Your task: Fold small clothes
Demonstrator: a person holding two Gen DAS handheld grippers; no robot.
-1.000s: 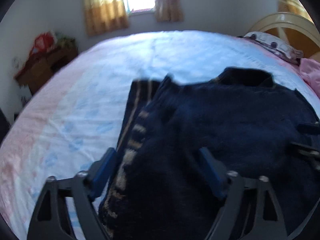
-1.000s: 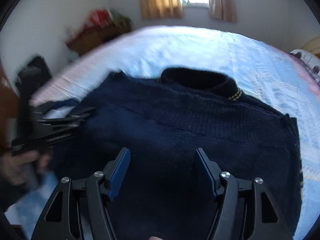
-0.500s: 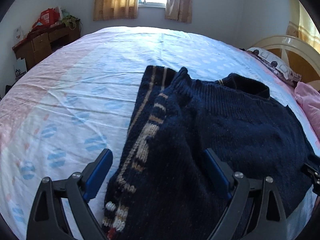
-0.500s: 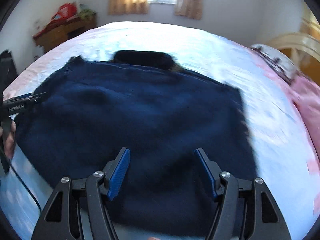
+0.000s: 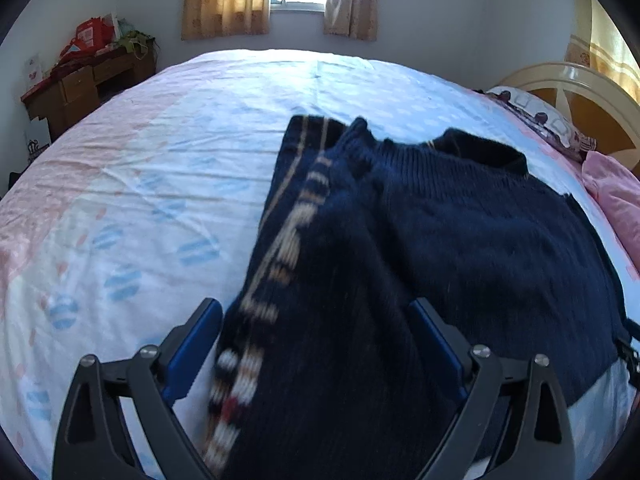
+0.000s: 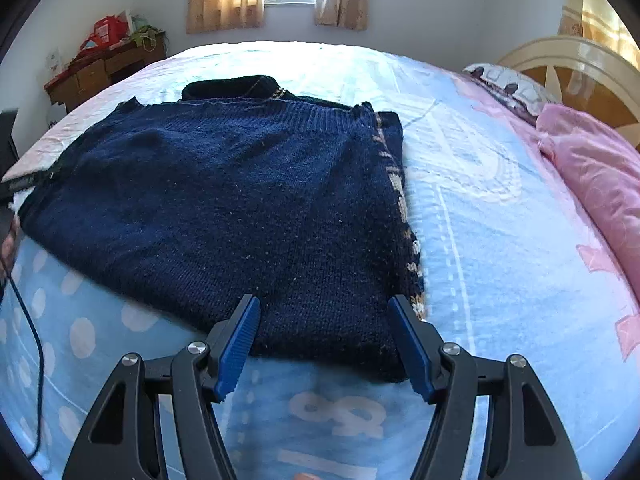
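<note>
A dark navy knitted sweater (image 6: 240, 200) lies partly folded on the bed, with a tan and white patterned sleeve along its right edge (image 6: 402, 204). My right gripper (image 6: 324, 336) is open and empty, just above the sweater's near edge. In the left wrist view the sweater (image 5: 460, 240) fills the middle, its patterned sleeve (image 5: 288, 248) folded over the body. My left gripper (image 5: 316, 344) is open, its fingers on either side of the sleeve end, not closed on it.
The bed sheet (image 5: 140, 200) is light blue, white and pink. A pink quilt (image 6: 596, 184) and a pillow (image 6: 508, 84) lie by the cream headboard (image 6: 576, 64). A wooden desk (image 5: 80, 84) with clutter stands against the far wall at the left.
My right gripper has pulled back and swung to the sweater's near edge. My left gripper has held its place over the sleeve, open throughout.
</note>
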